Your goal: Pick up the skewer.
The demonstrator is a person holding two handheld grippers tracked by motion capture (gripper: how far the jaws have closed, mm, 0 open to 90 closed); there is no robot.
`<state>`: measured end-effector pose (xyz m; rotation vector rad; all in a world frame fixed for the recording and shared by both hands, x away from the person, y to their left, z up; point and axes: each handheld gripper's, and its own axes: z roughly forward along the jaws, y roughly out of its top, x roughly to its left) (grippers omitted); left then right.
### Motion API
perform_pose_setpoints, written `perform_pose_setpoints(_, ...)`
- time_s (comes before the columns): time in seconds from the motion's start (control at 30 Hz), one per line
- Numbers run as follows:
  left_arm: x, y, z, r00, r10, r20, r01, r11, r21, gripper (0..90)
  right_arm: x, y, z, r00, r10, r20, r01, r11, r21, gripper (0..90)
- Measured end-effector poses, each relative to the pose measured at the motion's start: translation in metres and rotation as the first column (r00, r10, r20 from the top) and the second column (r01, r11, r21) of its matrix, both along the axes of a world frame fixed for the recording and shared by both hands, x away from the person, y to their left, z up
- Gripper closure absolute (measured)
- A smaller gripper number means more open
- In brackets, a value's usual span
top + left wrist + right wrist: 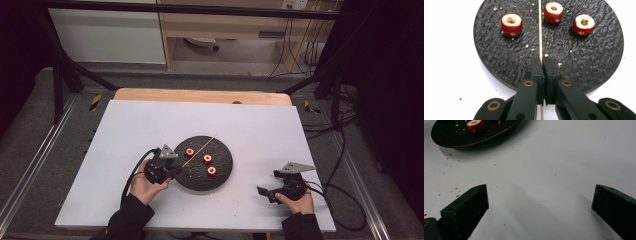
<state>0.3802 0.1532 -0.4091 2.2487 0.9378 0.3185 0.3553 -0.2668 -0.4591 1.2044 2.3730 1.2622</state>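
While you watch from the high view, your left gripper [172, 170] pinches the skewer [199, 151] over the black plate [222, 172]; left gripper view: three red fruit pieces [511, 21] lie beyond its clamped jaws; right gripper view: your right gripper [540, 202] gapes wide, plate far ahead-left.
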Motion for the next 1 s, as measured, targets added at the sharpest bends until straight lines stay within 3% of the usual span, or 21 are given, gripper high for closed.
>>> perform_pose_setpoints(0.07,-0.006,0.008,0.001,0.9999,0.006,0.016,-0.005,0.9997,-0.024,88.2,0.0,0.0,0.0,1.0,-0.001,0.001,0.001,1.0,-0.002,1.4)
perform_pose_setpoints(0.33,-0.02,0.023,0.002,0.9987,0.017,0.048,-0.015,0.9986,-0.05,88.2,0.0,0.0,0.0,1.0,-0.004,-0.003,0.004,1.0,0.001,1.4)
perform_pose_setpoints(0.63,-0.036,0.045,-0.006,0.9951,0.052,0.084,-0.044,0.9942,-0.099,88.2,0.001,0.0,0.001,0.9999,-0.013,-0.007,0.013,1.0,-0.001,1.4)
perform_pose_setpoints(1.0,-0.046,0.062,-0.022,0.9945,0.069,0.079,-0.058,0.9885,-0.139,88.1,0.006,0.008,0.005,0.9992,-0.03,-0.024,0.03,0.999,-0.012,1.0)
